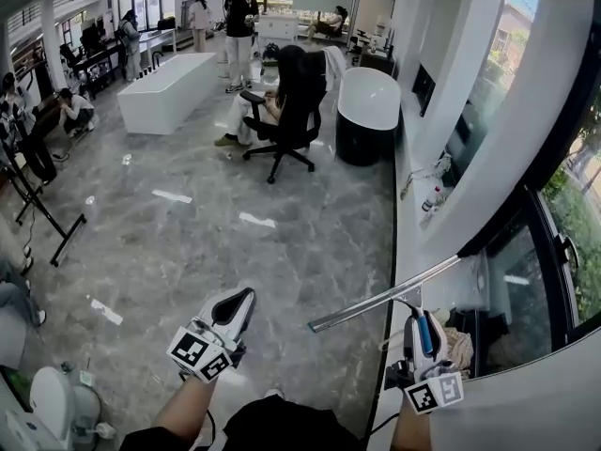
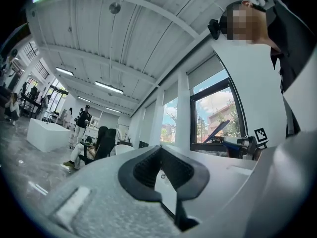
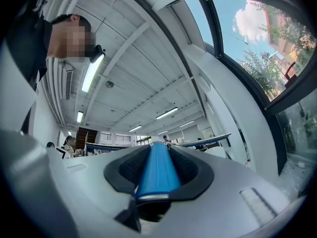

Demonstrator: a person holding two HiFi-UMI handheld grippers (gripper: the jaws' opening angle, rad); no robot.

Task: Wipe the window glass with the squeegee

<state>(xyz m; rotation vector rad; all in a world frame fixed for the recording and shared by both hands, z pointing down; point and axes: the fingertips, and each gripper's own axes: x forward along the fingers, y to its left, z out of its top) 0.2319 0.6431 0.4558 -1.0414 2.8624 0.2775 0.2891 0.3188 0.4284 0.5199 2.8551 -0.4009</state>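
Currently: squeegee (image 1: 385, 296), blue handle clamped in right gripper (image 1: 424, 330), blade held short of window glass (image 1: 519, 294) at right. Left gripper (image 1: 246, 301) closed, empty. Wiping apparently unstarted; whole pane left.

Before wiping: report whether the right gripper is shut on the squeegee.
Shut: the right gripper clamps the squeegee by its blue handle.

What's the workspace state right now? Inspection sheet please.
Surface: window glass, greenery outside; white sill below.
Job's things: squeegee, blue handle in right claw, blade slanting over the sill.
Clutter: bottle on sill; crumpled cloth near the right claw; scraps on floor.
Grippers: right gripper shut on squeegee; left gripper tips together, empty.
Cables: dark lead under right gripper.
Surroundings: seated person, bathtub, bystanders behind.
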